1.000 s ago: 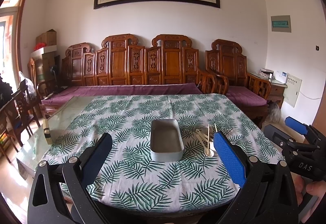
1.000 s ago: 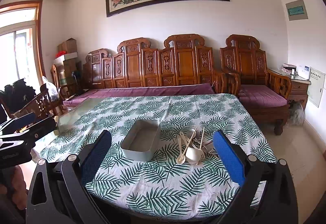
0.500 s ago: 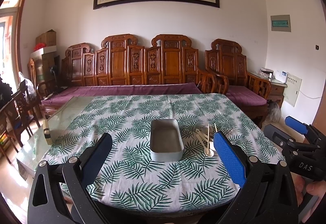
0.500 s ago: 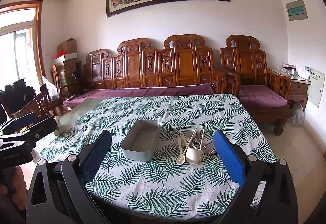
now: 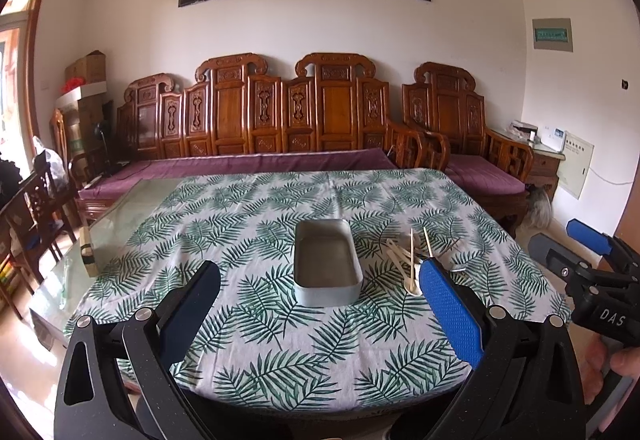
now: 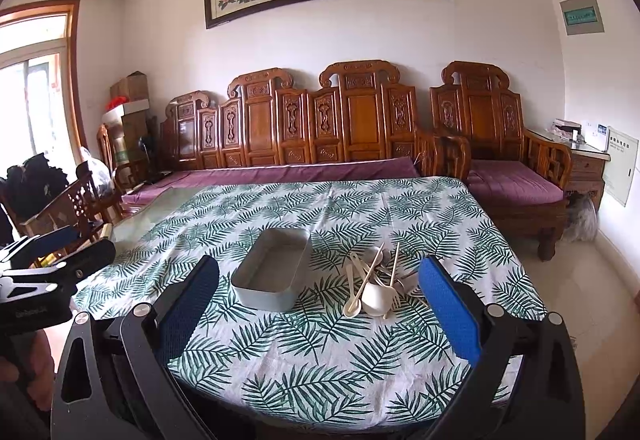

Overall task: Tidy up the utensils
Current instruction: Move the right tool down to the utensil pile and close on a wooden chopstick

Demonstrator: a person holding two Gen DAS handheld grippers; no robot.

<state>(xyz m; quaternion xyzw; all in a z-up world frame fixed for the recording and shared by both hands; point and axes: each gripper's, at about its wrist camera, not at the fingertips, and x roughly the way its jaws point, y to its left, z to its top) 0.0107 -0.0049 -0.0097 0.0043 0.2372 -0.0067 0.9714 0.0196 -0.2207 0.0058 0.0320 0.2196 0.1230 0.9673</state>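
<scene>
A grey rectangular tin point(image 5: 326, 266) point(image 6: 272, 274) stands empty near the middle of the leaf-print tablecloth point(image 5: 280, 208) point(image 6: 320, 340). Just right of it lies a loose pile of utensils point(image 5: 408, 260) point(image 6: 376, 284): cream plastic spoons, a fork, wooden chopsticks and some metal pieces. My left gripper point(image 5: 320, 292) hangs open above the table's near edge, short of the tin. My right gripper point(image 6: 316, 288) is open too, held back from the tin and the pile. Each gripper also shows at the edge of the other's view, held by a hand.
A carved wooden sofa point(image 5: 256, 120) with purple cushions runs behind the table, and an armchair point(image 6: 500, 144) stands at the right. The glass tabletop point(image 5: 104, 228) is bare at the left, with a small wooden block point(image 5: 87, 250) on it. Chairs point(image 6: 68, 200) crowd the left side.
</scene>
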